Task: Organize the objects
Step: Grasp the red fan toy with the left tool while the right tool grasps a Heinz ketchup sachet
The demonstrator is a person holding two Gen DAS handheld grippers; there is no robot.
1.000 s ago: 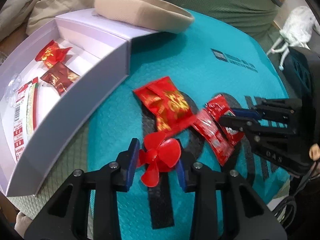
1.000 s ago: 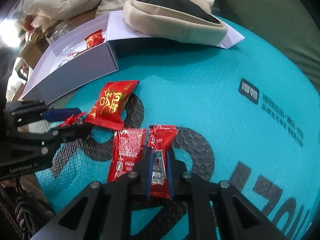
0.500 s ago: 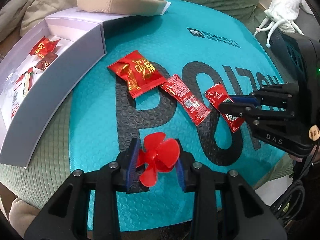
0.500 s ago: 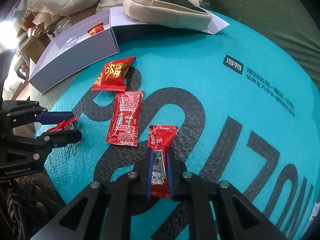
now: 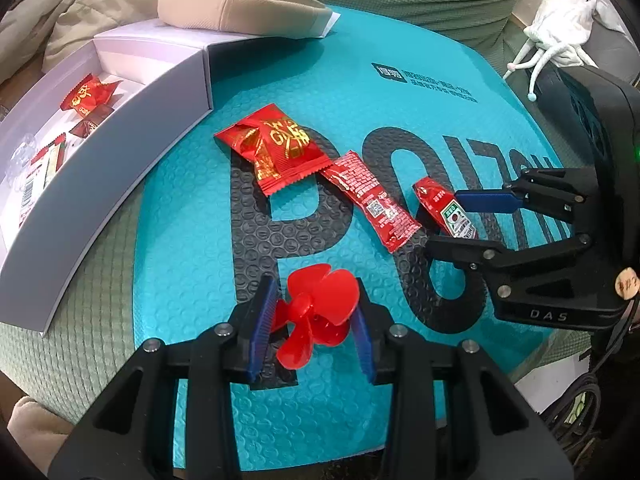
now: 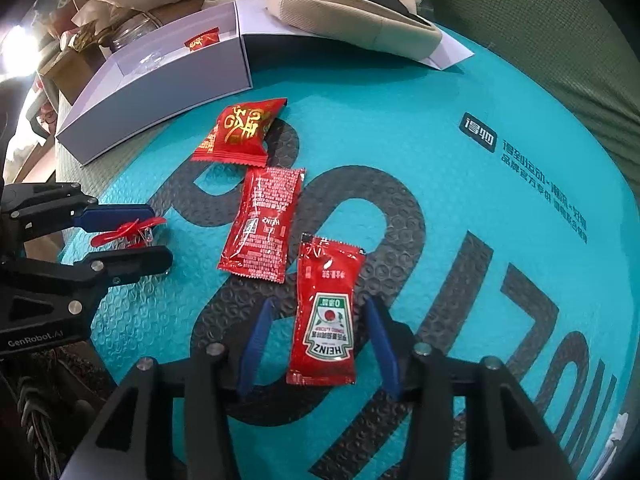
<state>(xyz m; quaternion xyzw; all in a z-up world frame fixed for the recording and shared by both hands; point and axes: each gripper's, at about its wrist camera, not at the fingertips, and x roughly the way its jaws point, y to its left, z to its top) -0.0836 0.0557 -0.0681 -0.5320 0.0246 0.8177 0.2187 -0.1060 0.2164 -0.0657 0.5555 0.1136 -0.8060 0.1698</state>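
The ketchup sachet [image 6: 326,312] has just been let go onto the teal mat [image 6: 460,208], well apart from the white box [image 5: 132,128], as the right gripper [image 6: 320,344] jaws open around it, while the red propeller [image 5: 316,316] is gripped in the left gripper [image 5: 316,328].

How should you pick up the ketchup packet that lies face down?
The face-down ketchup packet lies flat on the teal mat. Probably best: come straight down and pinch across its narrow width, near the middle, one finger on each long edge.
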